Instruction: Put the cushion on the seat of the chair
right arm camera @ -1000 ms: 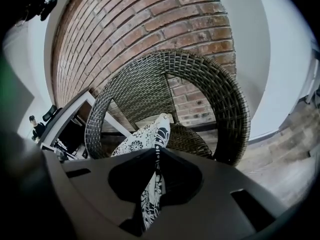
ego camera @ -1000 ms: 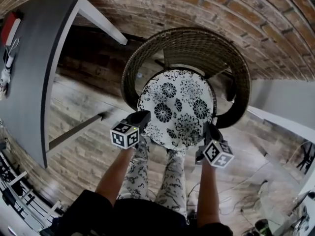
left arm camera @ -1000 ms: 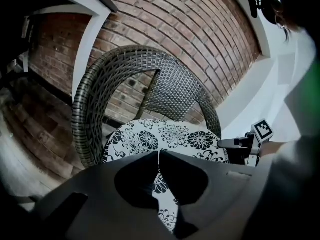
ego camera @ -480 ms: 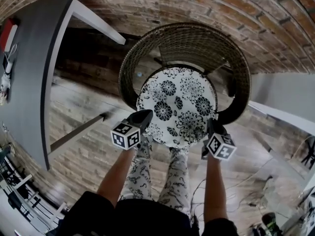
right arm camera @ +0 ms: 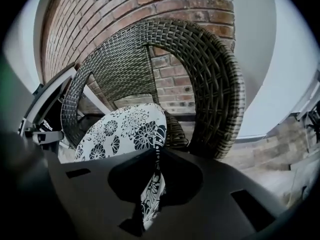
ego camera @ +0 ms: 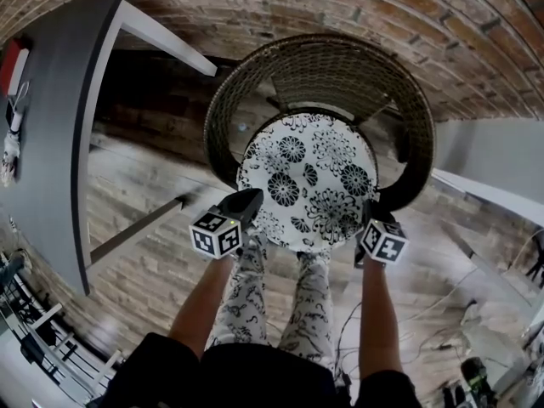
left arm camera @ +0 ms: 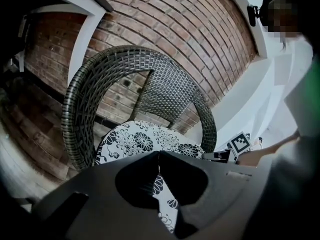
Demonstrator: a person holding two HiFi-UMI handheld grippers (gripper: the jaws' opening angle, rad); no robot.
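Matt printed cloth cushion (ego camera: 306, 181), woven wicker chair (ego camera: 323, 68), rough brick wall (ego camera: 382, 7).

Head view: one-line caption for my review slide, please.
Person's left gripper and right gripper each grip the near edge of the floral cushion over the wicker chair.

The person is extending the left forearm (ego camera: 201, 300) and the right forearm (ego camera: 375, 313) forward and down, roughly parallel. The left gripper (ego camera: 245, 202) is clamping its fingers together on the near-left edge of the cushion (ego camera: 306, 181). The right gripper (ego camera: 368, 219) is clamping its fingers together on the near-right edge. Both marker cubes are facing up toward the head camera.
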